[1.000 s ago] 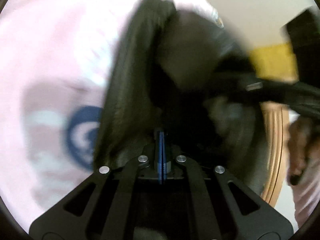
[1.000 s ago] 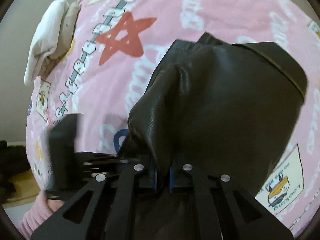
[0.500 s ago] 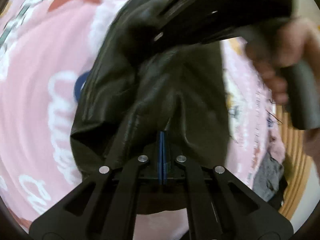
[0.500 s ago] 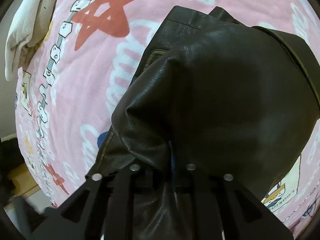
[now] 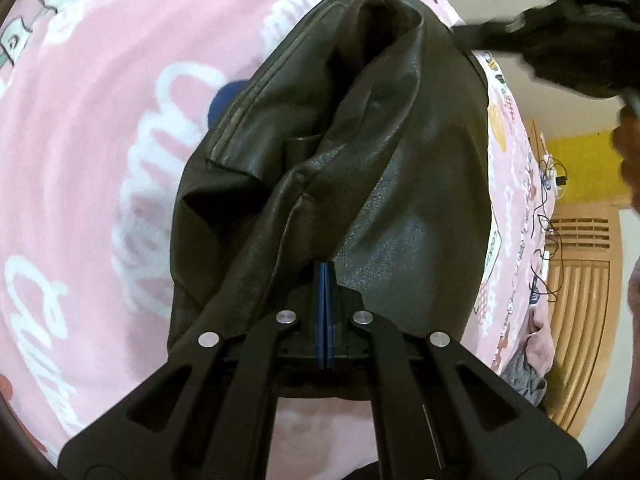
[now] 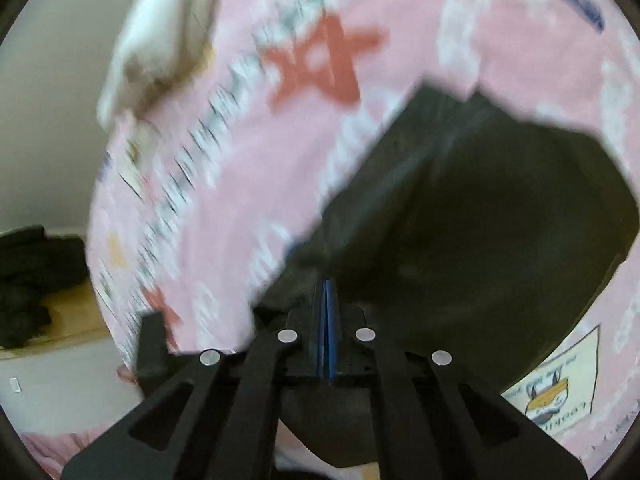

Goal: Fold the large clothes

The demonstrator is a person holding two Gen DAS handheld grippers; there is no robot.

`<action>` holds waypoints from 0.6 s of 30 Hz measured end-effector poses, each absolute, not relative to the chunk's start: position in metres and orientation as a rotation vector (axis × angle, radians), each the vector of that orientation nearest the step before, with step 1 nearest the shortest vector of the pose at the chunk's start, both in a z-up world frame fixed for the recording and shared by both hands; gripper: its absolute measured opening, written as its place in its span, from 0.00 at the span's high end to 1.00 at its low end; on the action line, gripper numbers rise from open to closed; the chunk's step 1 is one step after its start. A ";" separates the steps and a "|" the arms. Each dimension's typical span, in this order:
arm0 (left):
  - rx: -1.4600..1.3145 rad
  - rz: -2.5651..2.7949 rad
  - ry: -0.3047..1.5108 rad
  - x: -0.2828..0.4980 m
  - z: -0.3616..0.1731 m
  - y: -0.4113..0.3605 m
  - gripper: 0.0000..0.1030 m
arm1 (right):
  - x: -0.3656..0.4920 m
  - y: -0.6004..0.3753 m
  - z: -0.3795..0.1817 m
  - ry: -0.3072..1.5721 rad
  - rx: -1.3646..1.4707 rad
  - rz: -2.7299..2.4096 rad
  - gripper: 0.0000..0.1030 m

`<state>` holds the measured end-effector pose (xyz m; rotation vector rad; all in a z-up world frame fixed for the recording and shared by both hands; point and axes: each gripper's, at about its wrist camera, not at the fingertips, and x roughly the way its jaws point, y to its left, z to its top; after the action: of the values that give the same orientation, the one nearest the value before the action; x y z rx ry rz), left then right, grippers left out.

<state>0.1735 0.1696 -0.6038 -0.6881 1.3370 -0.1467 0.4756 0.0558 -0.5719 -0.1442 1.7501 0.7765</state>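
A black leather jacket (image 5: 352, 168) lies bunched on a pink printed bedspread (image 5: 100, 160). My left gripper (image 5: 325, 276) is shut, its blue pads pinching a fold of the jacket's near edge. In the right wrist view the jacket (image 6: 500, 220) is a dark, blurred mass. My right gripper (image 6: 327, 292) is shut with its blue pads together; the jacket lies just beyond the tips, and the blur hides whether any leather is caught. The right gripper's body and the hand holding it show blurred at the top right of the left wrist view (image 5: 580, 32).
A white pillow (image 6: 156, 48) lies at the bed's far left corner. Dark clothes (image 6: 32, 280) sit on a wooden surface left of the bed. A wooden cabinet (image 5: 580, 280), cables and more clothes (image 5: 524, 376) are beside the bed on the right.
The right gripper has pulled back and swung fast, and the jacket no longer drapes over its fingers. The left gripper still pinches the jacket, which has dropped lower onto the bedspread.
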 end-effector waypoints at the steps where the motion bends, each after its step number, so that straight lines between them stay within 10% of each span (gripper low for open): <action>1: -0.693 -0.149 1.347 0.174 -0.607 0.169 0.98 | 0.475 0.065 -0.589 1.765 -0.143 0.768 0.98; 10: -0.564 -0.111 1.376 0.176 -0.624 0.152 0.98 | 0.475 0.095 -0.677 1.817 -0.284 0.607 1.00; 18: -0.489 -0.105 1.368 0.177 -0.622 0.137 0.98 | 0.492 0.058 -0.566 1.517 -0.394 0.661 0.98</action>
<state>0.1766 0.1374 -0.6225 -0.4891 1.3681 -0.1053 0.4919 0.0578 -0.5661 -0.3942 1.5168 0.6614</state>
